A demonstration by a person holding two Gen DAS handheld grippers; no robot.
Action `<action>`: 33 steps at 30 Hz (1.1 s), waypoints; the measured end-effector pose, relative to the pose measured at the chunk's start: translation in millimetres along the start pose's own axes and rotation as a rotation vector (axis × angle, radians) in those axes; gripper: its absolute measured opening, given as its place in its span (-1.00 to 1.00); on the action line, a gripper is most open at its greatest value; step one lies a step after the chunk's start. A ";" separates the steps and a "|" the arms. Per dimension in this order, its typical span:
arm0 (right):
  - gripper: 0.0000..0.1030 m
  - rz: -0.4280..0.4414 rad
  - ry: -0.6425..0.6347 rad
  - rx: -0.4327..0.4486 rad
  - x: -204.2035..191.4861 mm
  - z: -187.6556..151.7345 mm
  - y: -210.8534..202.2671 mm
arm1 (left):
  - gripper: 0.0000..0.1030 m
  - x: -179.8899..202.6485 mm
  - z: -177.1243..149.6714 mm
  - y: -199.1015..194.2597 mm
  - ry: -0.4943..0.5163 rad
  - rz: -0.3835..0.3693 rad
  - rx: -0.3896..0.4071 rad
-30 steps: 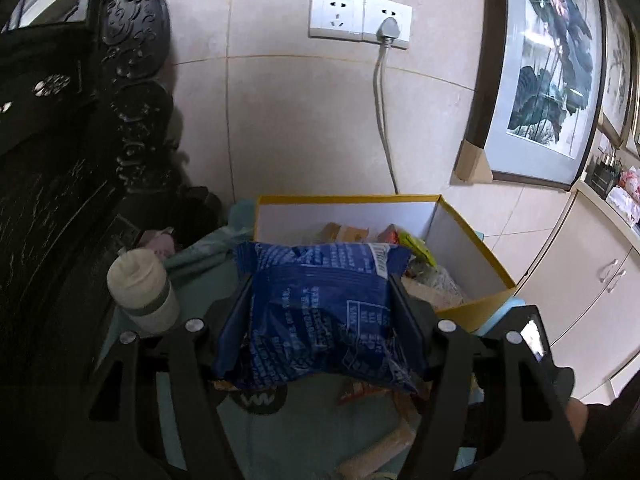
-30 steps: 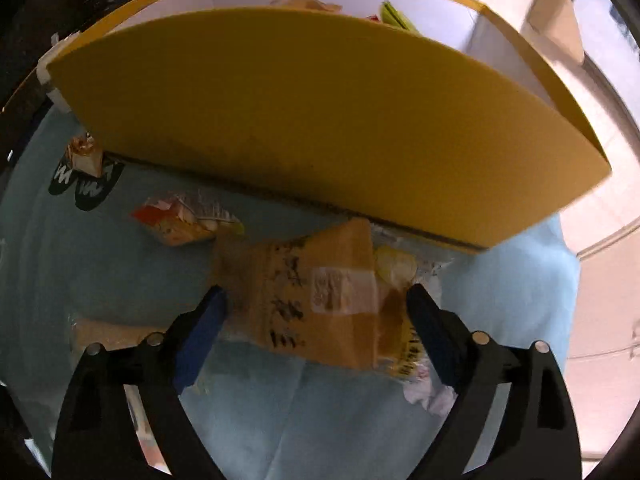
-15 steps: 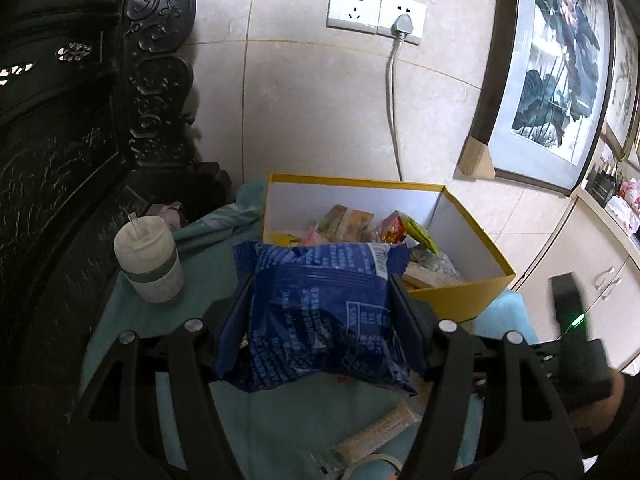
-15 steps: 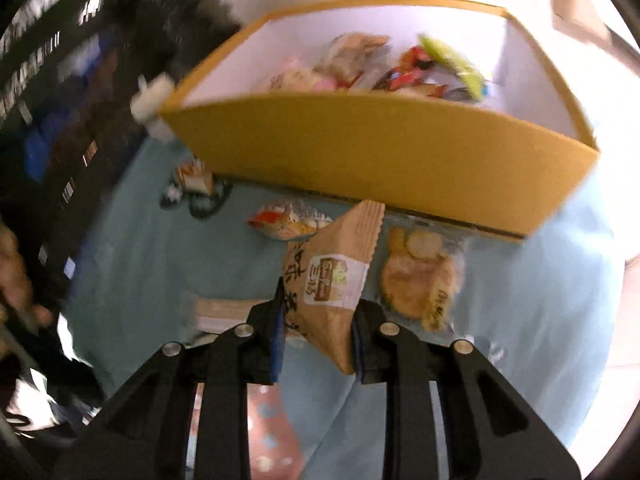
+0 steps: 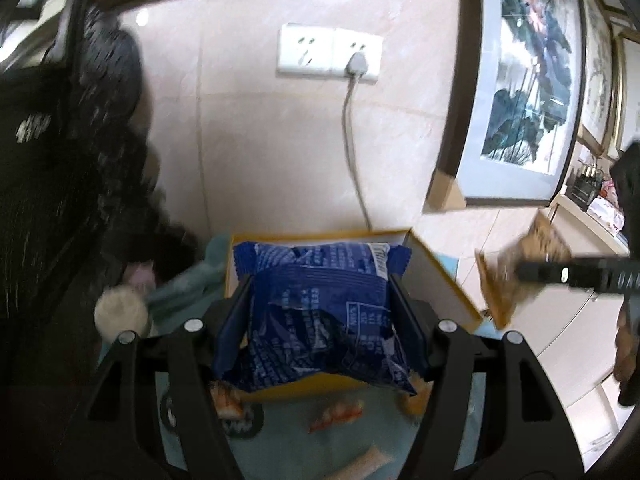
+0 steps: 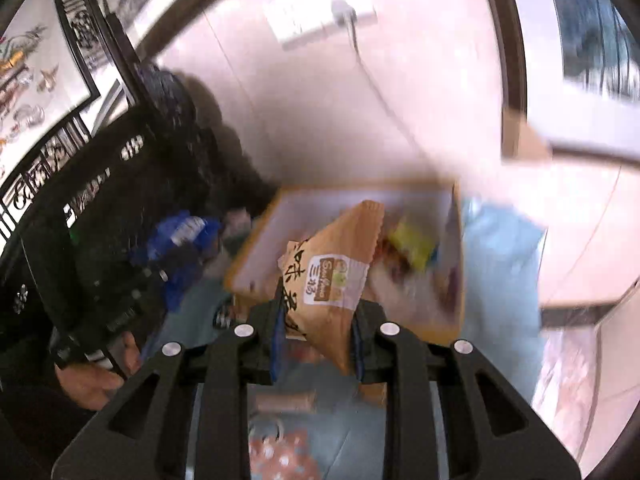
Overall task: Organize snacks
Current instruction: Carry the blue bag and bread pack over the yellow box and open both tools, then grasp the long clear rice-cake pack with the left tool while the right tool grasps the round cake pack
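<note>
Between L gripper (image 5: 320, 312) pads: blue snack bag (image 5: 320, 312), clamped at both sides, held up in front of yellow box (image 5: 444, 280); box top sits just beyond the bag. R gripper (image 6: 316, 320) narrow, having just closed, pinching a tan snack packet (image 6: 332, 276) by its lower edge, packet tilted, above box's near wall w/ box contents behind it. Below both grippers, teal cloth (image 5: 304, 452) w/ loose snacks, e.g. orange-white wrapper (image 5: 336, 412). Left of L gripper, white cup (image 5: 120, 312), blurred. Wall socket (image 5: 330, 56) w/ cord straight ahead.
</note>
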State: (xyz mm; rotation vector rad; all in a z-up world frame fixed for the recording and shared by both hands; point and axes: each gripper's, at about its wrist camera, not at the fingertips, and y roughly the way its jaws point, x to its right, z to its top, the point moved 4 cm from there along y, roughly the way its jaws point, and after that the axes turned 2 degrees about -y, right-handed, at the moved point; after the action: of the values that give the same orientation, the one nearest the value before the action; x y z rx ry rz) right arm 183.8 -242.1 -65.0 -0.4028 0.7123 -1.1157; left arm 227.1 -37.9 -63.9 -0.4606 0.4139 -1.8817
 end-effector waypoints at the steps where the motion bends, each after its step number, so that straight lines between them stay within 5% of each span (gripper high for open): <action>1: -0.49 -0.005 -0.011 0.018 -1.2 15.9 -4.0 | 0.29 2.4 8.7 1.4 0.009 -0.004 0.006; 8: -0.41 -0.061 -0.027 0.073 7.5 80.4 12.2 | 0.41 12.5 62.9 31.8 0.059 0.031 0.040; 9: -0.21 -0.078 -0.031 0.058 12.6 86.7 23.3 | 0.69 11.5 65.8 40.5 0.058 0.041 0.027; 10: 0.19 -0.103 -0.035 0.041 19.7 88.3 29.9 | 0.82 9.3 65.8 54.3 0.065 0.073 -0.006; 11: 0.32 -0.173 -0.044 0.026 25.1 90.4 38.7 | 0.86 5.9 64.2 62.7 0.071 0.118 -0.025; 14: 0.35 -0.229 -0.023 0.018 37.2 83.9 46.5 | 0.87 -8.0 53.0 66.8 0.042 0.137 -0.047; 24: 0.49 -0.284 0.039 -0.123 53.2 -24.9 48.5 | 0.88 -25.8 -43.8 24.9 -0.035 0.100 -0.111; 27: 0.83 -0.258 0.116 -0.196 58.5 -77.4 55.2 | 0.88 -13.5 -96.2 12.0 0.036 0.063 -0.159; 33: 0.83 -0.327 0.161 -0.366 72.8 -156.4 89.7 | 0.88 3.1 -178.1 14.2 0.176 0.012 -0.295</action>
State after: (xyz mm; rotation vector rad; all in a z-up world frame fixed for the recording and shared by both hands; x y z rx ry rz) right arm 153.5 -264.5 -255.7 -0.7669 1.0233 -1.3369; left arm 148.3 -34.1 -224.3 -0.4874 0.8165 -1.8628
